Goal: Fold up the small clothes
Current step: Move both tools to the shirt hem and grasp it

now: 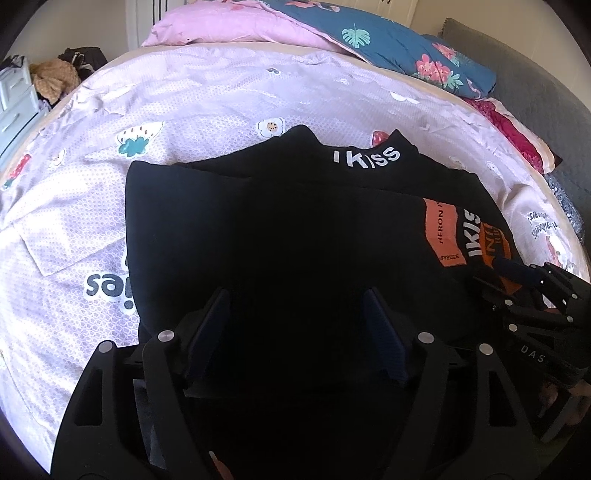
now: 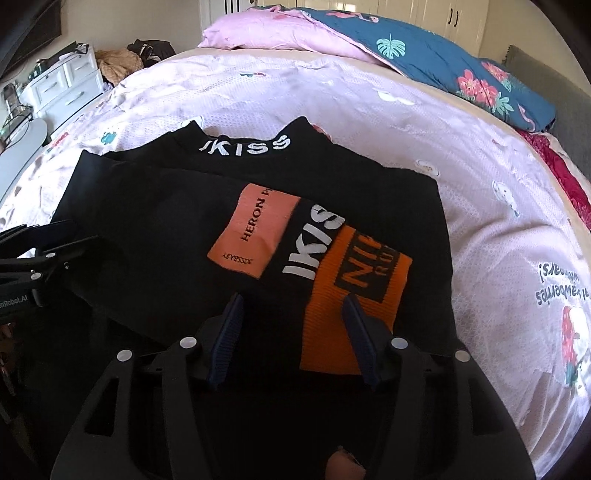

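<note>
A folded black knit garment with white "IKISS" lettering on its collar, a salmon "HERON" patch and an orange ribbed cuff lies flat on the bed's pale pink patterned sheet, at the centre of both wrist views. The left hand-held gripper hangs over its plain black part and the right hand-held gripper over the orange cuff, each with blue-padded jaws apart and clamping nothing. At twelve o'clock lie a pink pillow and a teal floral quilt; at ten o'clock stands a white drawer chest.
</note>
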